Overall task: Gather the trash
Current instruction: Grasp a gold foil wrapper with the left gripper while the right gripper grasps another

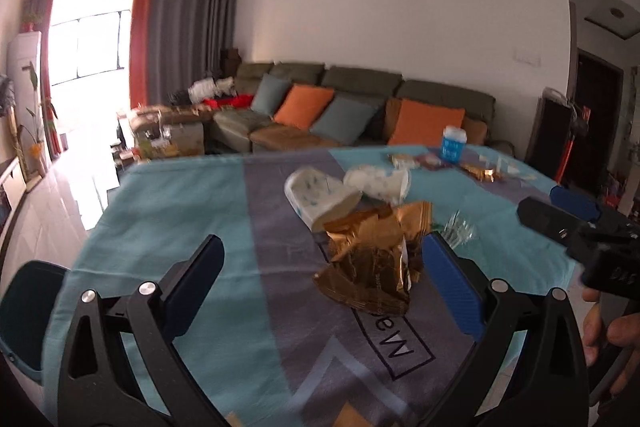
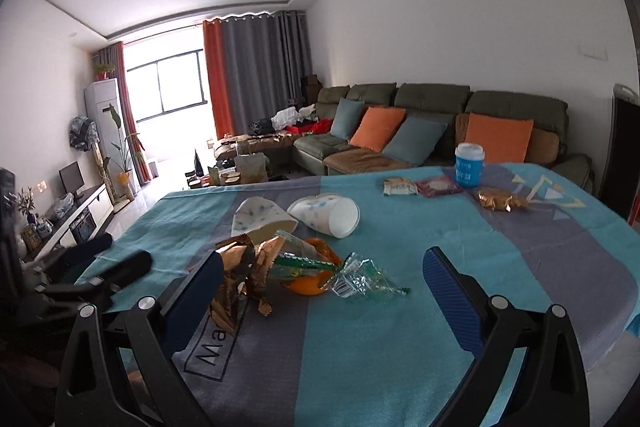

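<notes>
1. We find the left gripper with its fingers spread wide and nothing held.
2. The gold wrapper stands crumpled on the tablecloth, right of centre between those fingers, close against the right-hand one.
3. The right gripper is likewise spread and empty; in its view the wrapper lies at its left finger.
4. We judge the left gripper nearer.
</notes>
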Available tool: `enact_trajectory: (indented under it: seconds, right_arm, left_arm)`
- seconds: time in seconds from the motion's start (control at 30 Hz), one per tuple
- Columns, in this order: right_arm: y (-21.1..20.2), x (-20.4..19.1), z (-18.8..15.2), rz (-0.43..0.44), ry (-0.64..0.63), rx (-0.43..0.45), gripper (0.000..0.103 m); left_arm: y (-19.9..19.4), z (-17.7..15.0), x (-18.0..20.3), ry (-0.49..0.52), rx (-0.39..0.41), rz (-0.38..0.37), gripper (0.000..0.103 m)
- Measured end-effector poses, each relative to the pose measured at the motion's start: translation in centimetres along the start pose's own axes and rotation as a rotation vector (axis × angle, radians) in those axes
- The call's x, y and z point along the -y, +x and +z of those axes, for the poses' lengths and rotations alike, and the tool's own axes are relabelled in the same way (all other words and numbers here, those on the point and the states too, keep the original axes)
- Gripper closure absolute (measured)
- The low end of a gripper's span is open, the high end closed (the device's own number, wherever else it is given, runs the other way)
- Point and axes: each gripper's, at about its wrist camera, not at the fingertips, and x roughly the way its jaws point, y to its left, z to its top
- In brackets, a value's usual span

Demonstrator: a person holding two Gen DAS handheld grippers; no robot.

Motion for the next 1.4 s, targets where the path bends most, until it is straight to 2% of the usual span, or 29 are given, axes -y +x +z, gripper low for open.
enact_trajectory:
  seconds: [0.13,0.2,0.37,0.47,0.5,0.57,0.77,0.83,0.93,1.03,1.1,1.2,1.27,1.33,1.4]
  right_arm:
    - [1.0,0.2,0.0,0.009,0.007,-0.025,0.007]
    - [1.6,0.2,0.0,0.017,0.01,-0.04,0.007]
    - [2.8,0.4,0.1,0.024,0.02,-0.061,0.007]
    - [3.4,0.5,0.1,0.033,0.029,-0.074,0.007]
    - [3.6,0.4,0.2,0.036,0.029,-0.076,0.007]
    - [3.9,0.2,0.3,0.043,0.026,-0.08,0.007]
    - [4.8,-0.6,0.5,0.088,0.018,-0.103,0.007]
    - [5.1,-1.0,0.5,0.102,0.013,-0.113,0.008]
    - [5.7,-1.5,0.5,0.121,0.008,-0.13,0.011]
    - [6.3,-2.1,0.4,0.136,0.001,-0.156,0.018]
    - [7.0,-2.5,0.3,0.145,-0.004,-0.184,0.029]
    - [7.9,-3.0,0.1,0.151,-0.02,-0.213,0.041]
    - [8.2,-3.1,0.1,0.15,-0.028,-0.218,0.041]
    - [8.6,-3.2,0.1,0.154,-0.037,-0.225,0.046]
    - [8.8,-3.4,0.0,0.158,-0.051,-0.232,0.057]
  left_arm:
    - [3.7,-0.5,-0.3,-0.03,-0.1,-0.057,0.005]
    - [5.4,-0.4,-0.3,-0.032,-0.146,-0.063,0.006]
    - [7.6,-0.4,0.1,-0.019,-0.195,-0.107,0.006]
    - [8.8,-0.6,0.7,0.021,-0.238,-0.123,0.019]
    - [9.4,-0.8,0.8,0.026,-0.261,-0.133,0.028]
    - [9.9,-1.0,1.0,0.023,-0.281,-0.148,0.033]
    - [10.2,-1.4,0.9,0.014,-0.288,-0.161,0.047]
    - [9.9,-1.6,1.0,0.024,-0.283,-0.172,0.064]
    - [9.6,-1.8,1.0,0.032,-0.278,-0.182,0.071]
    - [9.0,-1.9,1.0,0.037,-0.263,-0.191,0.076]
    - [8.6,-2.0,0.8,0.026,-0.256,-0.198,0.077]
    - [8.0,-1.9,0.4,0.013,-0.246,-0.193,0.077]
    - [7.3,-1.8,0.0,0.0,-0.234,-0.186,0.077]
    - [6.7,-1.7,-0.4,-0.017,-0.225,-0.176,0.077]
    - [6.2,-1.7,-0.9,-0.035,-0.22,-0.167,0.077]
